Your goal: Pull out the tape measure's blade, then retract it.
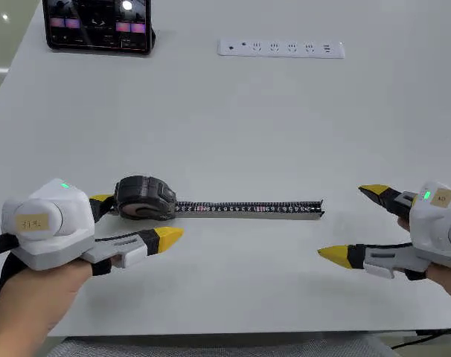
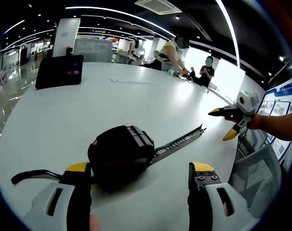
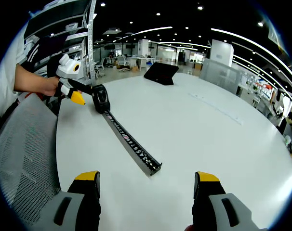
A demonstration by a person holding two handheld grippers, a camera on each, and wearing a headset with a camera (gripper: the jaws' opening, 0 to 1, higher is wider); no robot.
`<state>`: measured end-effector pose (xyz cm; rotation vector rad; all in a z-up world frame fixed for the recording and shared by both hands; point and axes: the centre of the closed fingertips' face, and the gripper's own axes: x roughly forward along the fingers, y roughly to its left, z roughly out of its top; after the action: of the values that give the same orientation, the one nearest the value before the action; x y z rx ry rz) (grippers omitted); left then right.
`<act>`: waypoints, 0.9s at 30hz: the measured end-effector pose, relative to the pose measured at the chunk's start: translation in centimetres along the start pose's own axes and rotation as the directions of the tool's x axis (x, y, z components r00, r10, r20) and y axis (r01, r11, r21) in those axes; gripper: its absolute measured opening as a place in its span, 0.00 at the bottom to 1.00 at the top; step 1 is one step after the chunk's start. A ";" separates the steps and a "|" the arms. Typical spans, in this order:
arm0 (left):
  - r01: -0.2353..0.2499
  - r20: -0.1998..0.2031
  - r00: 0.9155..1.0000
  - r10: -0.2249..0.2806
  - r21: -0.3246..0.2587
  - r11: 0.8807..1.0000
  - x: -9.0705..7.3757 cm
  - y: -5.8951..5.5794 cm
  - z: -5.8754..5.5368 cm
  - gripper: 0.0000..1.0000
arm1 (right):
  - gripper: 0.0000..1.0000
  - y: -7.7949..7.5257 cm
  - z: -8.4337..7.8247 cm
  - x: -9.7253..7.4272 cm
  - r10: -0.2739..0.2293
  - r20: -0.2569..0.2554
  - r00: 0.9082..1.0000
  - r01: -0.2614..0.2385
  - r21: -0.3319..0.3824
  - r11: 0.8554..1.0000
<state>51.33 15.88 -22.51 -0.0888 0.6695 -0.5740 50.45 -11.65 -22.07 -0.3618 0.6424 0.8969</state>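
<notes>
A black tape measure case (image 1: pixel 144 198) lies on the white table with its blade (image 1: pixel 248 207) pulled out to the right, flat on the surface. My left gripper (image 1: pixel 136 217) is open, its yellow-tipped jaws standing on either side of the case (image 2: pixel 121 153), which sits close to the left jaw. My right gripper (image 1: pixel 341 222) is open just beyond the blade's end hook (image 1: pixel 322 208), with nothing between its fingers. From the right gripper (image 3: pixel 146 176), the blade (image 3: pixel 129 142) runs away to the case (image 3: pixel 100 97) and the left gripper (image 3: pixel 71 94).
A dark tablet (image 1: pixel 99 24) stands at the table's far left. A white power strip (image 1: pixel 281 49) lies at the far middle. The table's front edge (image 1: pixel 233 331) is close to me, with a grey mesh chair (image 3: pixel 20 163) beside it. People stand in the background.
</notes>
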 end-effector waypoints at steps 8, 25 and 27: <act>-0.045 0.014 0.999 0.045 -0.026 0.999 0.3 0.1 0.2 0.80 | 0.74 -0.6 -0.1 0.3 0.035 -0.029 0.999 -0.035 -0.031 0.999; -0.152 0.002 0.988 0.153 -0.060 0.986 0.9 0.9 0.2 0.73 | 0.62 -1.3 -0.7 1.4 0.107 -0.104 0.989 -0.118 -0.107 0.987; -0.168 -0.002 0.986 0.168 -0.060 0.984 1.0 1.0 0.2 0.73 | 0.61 -1.3 -0.7 1.6 0.115 -0.109 0.987 -0.127 -0.110 0.986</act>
<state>52.55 16.18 -23.14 -0.0881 0.6839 -0.3913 52.01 -11.80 -23.62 -0.4798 0.7135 1.0401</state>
